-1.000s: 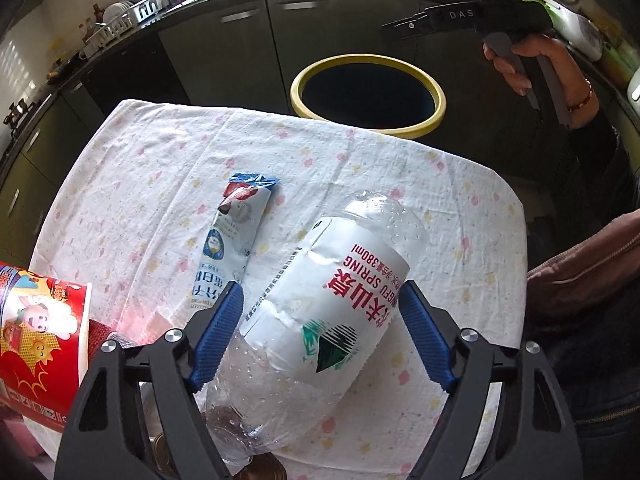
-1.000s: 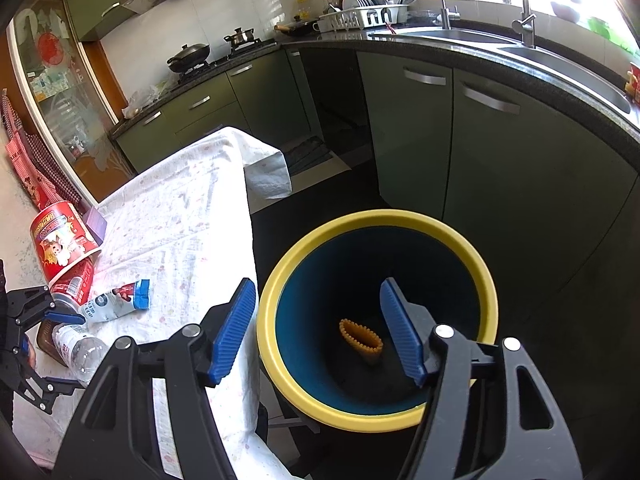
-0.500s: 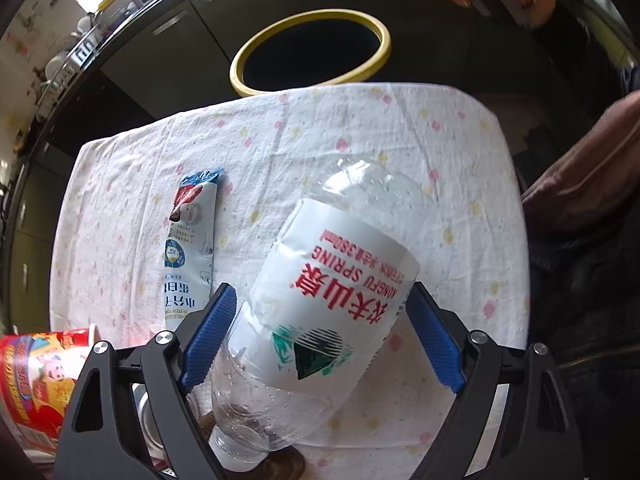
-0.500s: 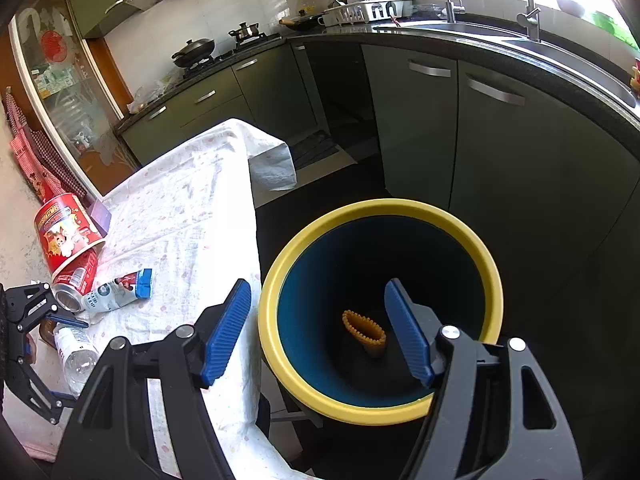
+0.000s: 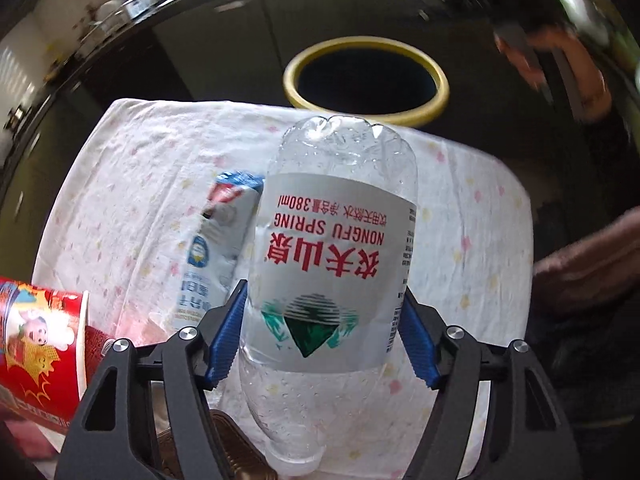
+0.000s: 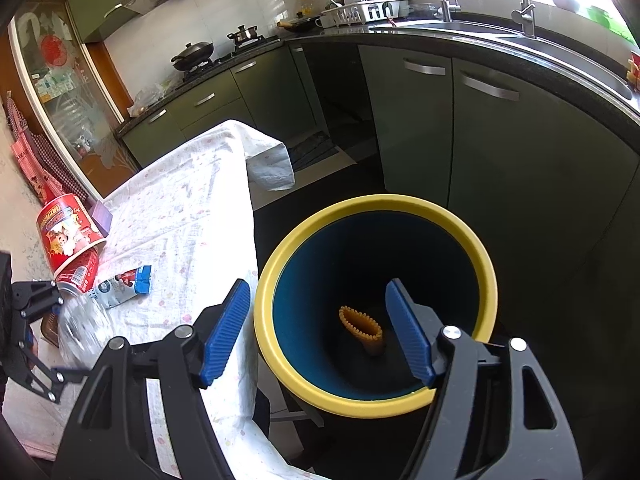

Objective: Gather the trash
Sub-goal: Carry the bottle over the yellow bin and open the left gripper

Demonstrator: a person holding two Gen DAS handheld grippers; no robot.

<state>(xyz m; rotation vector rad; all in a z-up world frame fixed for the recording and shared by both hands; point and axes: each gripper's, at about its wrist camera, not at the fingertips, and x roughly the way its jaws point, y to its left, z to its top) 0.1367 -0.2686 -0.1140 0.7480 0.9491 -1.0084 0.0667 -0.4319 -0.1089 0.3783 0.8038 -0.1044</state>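
Observation:
My left gripper (image 5: 322,340) is shut on a clear plastic water bottle (image 5: 332,256) with a white Nongfu Spring label, held lifted above the cloth-covered table (image 5: 460,208), its base pointing toward the bin. The yellow-rimmed blue trash bin (image 5: 366,80) stands beyond the table's far edge. A white and blue milk pouch (image 5: 216,248) lies on the cloth left of the bottle. My right gripper (image 6: 316,332) is open and empty above the bin (image 6: 376,304), which holds an orange ridged piece (image 6: 362,328). The bottle (image 6: 82,332) appears blurred at the left there.
A red paper cup (image 5: 36,348) and a red can (image 6: 78,272) lie at the table's near left. Dark green kitchen cabinets (image 6: 420,128) with a sink and dish rack (image 6: 368,10) run behind the bin. A person's arm (image 5: 580,276) is on the right.
My left gripper has closed on the bottle and lifted it off the cloth, straightening it toward the bin. The right gripper stays open over the bin.

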